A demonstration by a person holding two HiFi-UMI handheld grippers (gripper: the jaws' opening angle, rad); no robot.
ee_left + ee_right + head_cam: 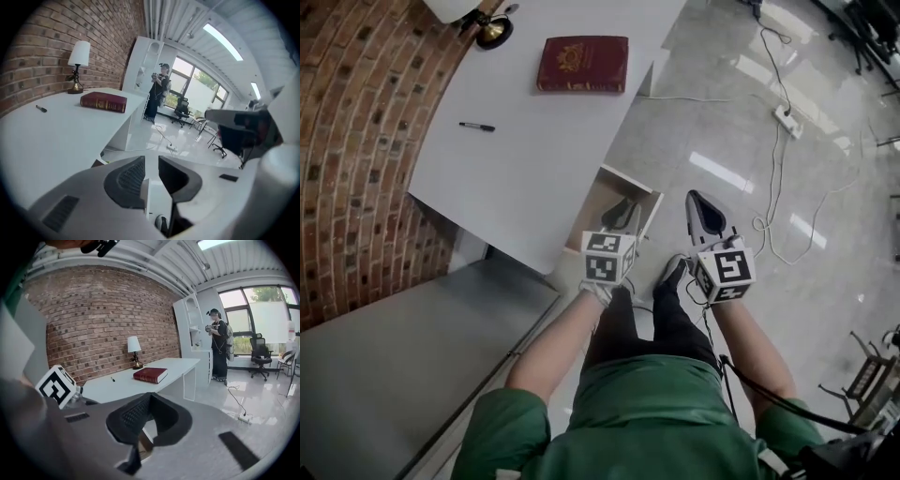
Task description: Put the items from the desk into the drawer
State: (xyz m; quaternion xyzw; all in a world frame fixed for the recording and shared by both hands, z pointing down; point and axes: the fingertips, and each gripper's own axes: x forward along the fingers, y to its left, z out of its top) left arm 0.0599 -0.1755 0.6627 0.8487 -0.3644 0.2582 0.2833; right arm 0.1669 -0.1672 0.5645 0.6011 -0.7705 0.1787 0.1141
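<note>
Head cam: high up, aimed steeply down over desk [516,141] & floor [722,122]. Cam on left gripper [623,214]: low, close to desk edge, facing along desk top twd windows [197,89]; book [103,101] & lamp [77,65] at mid-distance. Cam on right gripper [699,201]: further back, facing brick wall [93,319], desk seen side-on. Shared by all 3: desk, book, lamp, pen [476,127]. Shared by gripper cams only: standing person [219,345] nr windows.

Dark red book [582,64], black pen [476,126], white desk [534,159], red brick wall [356,141], green top [647,422]
</note>
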